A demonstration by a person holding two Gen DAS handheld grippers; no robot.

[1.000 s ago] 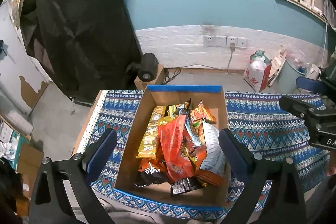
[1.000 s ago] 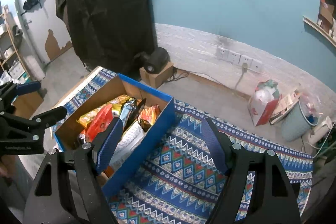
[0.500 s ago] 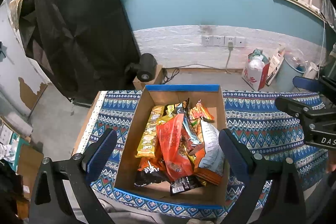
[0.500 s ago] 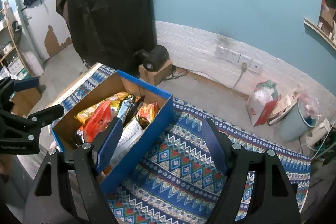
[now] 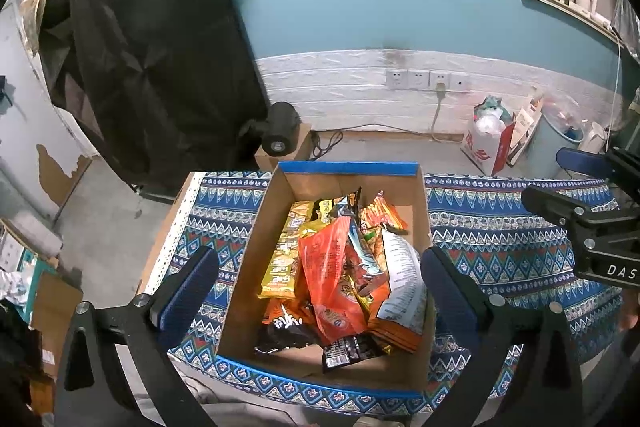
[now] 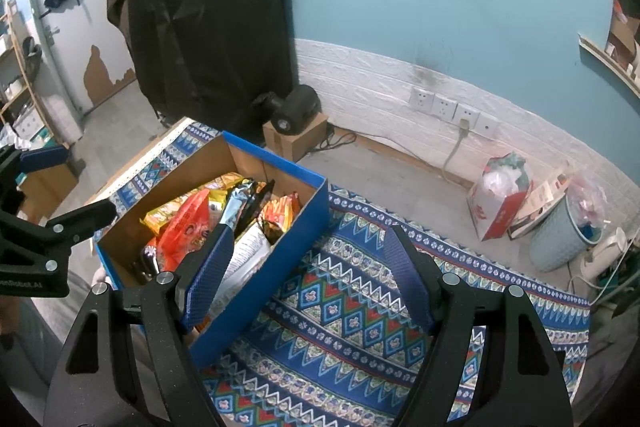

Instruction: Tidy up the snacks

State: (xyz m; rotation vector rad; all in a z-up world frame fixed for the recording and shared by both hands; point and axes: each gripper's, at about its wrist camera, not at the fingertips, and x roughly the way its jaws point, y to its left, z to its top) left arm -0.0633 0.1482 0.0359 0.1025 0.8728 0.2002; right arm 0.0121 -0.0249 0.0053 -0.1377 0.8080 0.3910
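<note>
A cardboard box with blue outer walls [image 5: 256, 235] [image 6: 280, 267] stands on a patterned blue cloth [image 5: 500, 239] [image 6: 344, 311]. It holds several snack packets: an orange bag [image 5: 332, 279] [image 6: 184, 223], a yellow packet [image 5: 284, 259], a white-backed bag [image 5: 402, 275] and a small black packet [image 5: 348, 347]. My left gripper [image 5: 318, 285] is open and empty, hovering above the box with a finger on each side. My right gripper [image 6: 308, 279] is open and empty, above the box's right wall and the cloth.
A black cloth-covered stand [image 5: 148, 47] and a black device on a small carton [image 5: 280, 135] are behind the table. A red-and-white bag [image 5: 488, 139] and a pale blue bin [image 6: 560, 239] sit on the floor by the wall with sockets [image 5: 424, 79].
Both grippers have drifted slightly; the box sits a little lower and nearer in the right wrist view. Nothing was grasped or moved.
</note>
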